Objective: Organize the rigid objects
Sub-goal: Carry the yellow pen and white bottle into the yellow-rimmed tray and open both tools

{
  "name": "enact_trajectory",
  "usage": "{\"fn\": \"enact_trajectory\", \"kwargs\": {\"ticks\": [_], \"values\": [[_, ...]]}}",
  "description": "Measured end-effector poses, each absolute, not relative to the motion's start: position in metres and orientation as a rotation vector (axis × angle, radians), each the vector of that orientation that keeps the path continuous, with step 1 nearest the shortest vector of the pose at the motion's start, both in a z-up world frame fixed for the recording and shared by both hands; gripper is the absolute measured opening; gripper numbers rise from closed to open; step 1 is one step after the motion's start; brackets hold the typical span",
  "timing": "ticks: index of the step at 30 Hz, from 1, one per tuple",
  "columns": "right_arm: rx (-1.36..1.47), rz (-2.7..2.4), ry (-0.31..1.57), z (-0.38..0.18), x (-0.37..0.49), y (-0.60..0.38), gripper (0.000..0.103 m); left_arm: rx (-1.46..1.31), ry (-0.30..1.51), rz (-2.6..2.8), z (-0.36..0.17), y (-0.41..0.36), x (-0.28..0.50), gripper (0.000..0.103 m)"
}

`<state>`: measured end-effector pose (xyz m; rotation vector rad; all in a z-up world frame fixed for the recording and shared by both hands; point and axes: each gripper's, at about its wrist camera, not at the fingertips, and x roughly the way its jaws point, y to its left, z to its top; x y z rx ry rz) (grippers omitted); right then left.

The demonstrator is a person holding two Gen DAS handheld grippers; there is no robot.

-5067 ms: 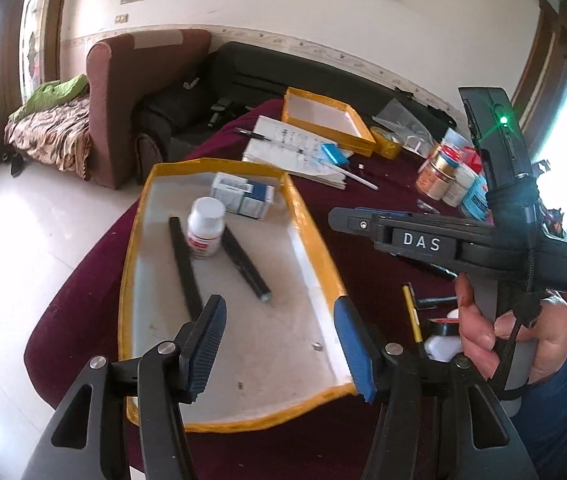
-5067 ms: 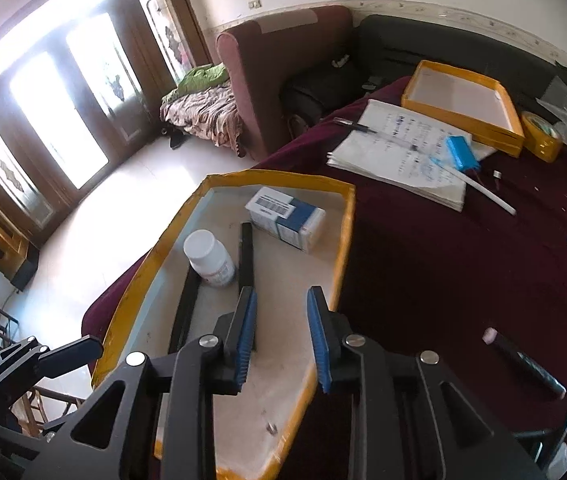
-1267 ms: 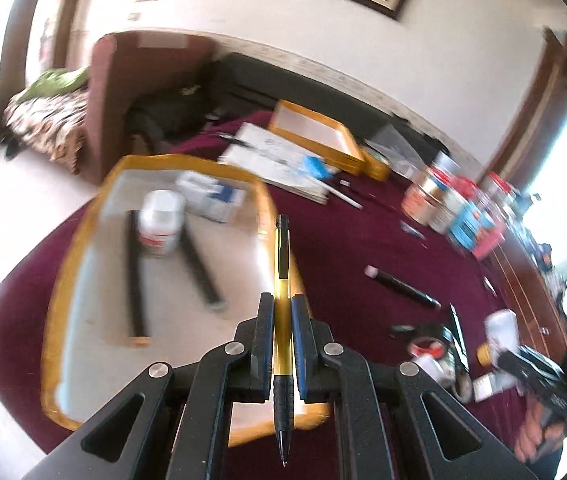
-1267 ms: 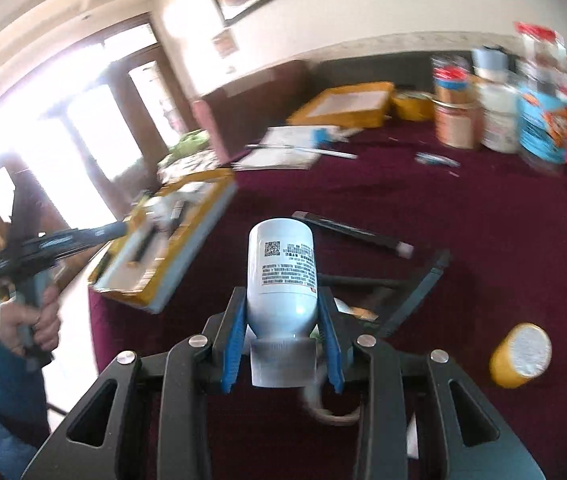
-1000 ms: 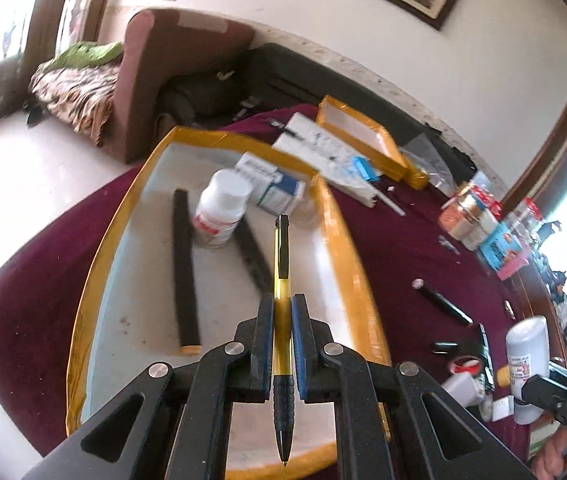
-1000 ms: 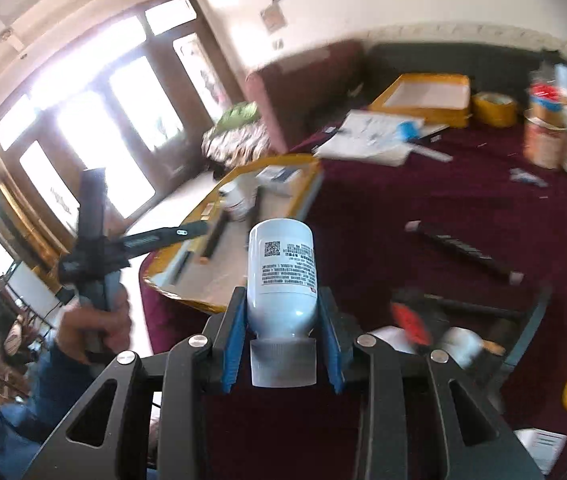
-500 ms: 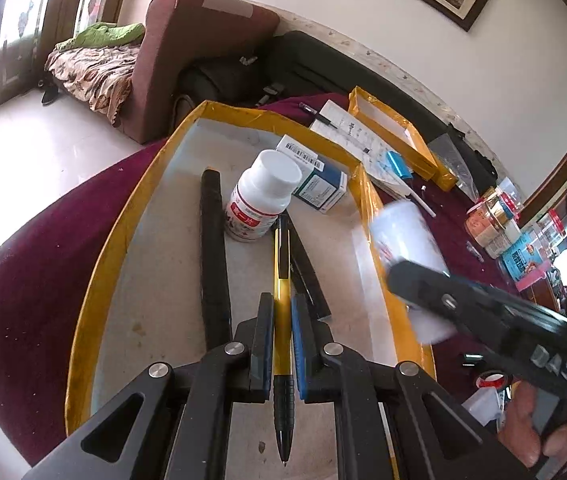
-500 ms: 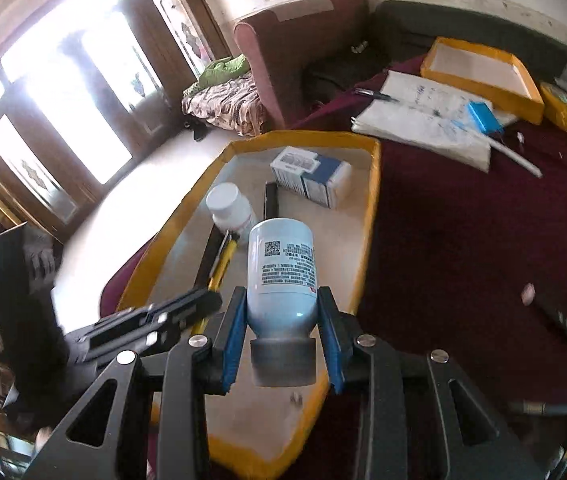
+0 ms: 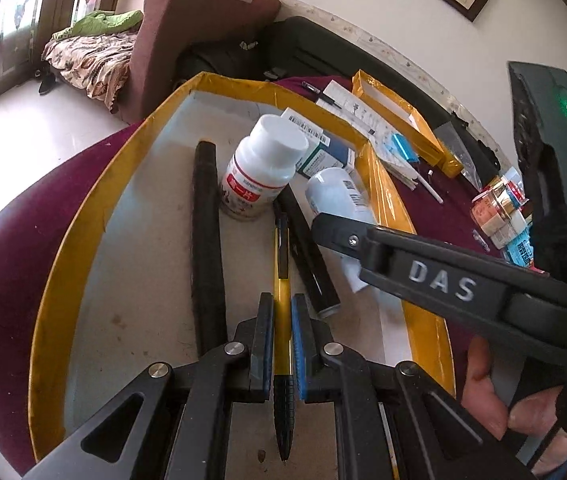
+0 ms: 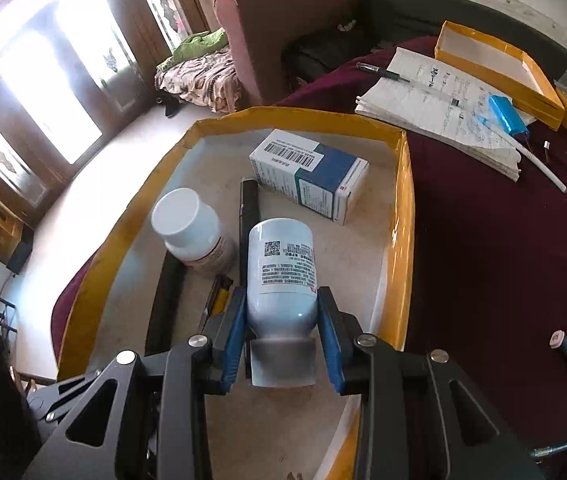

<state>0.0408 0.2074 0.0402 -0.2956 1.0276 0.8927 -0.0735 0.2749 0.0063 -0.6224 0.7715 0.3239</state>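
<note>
Bottle (image 10: 281,276) and pen (image 9: 282,292) are both carried over the yellow-rimmed tray (image 10: 401,216), where sorted items collect. The right gripper (image 10: 282,332) clamps the white bottle near its cap end, base pointing forward, over bare floor between the boxed carton (image 10: 311,176) and the capped jar (image 10: 187,228). The left gripper (image 9: 282,344) is clenched on the yellow pen, held lengthwise, parallel to the black sticks (image 9: 205,240), probably so it lies in line with them.
</note>
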Motion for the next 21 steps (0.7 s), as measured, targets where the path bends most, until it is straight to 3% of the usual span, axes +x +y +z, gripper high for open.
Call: {"fn": "enact_trajectory", "kwargs": {"ticks": [11,17,21], "values": [[-0.297,0.883,1.026,0.039,0.042,0.212,0.034,-0.623,0.779,0.317,0.007,0.274,-0.073,0.008],[-0.238,0.910,1.033,0.048,0.040,0.197,0.034,-0.611,0.781,0.310,0.012,0.270,-0.078,0.021],[-0.183,0.948,1.007,0.067,0.029,0.172,0.034,-0.579,0.757,0.301,0.023,0.257,-0.088,0.021]]}}
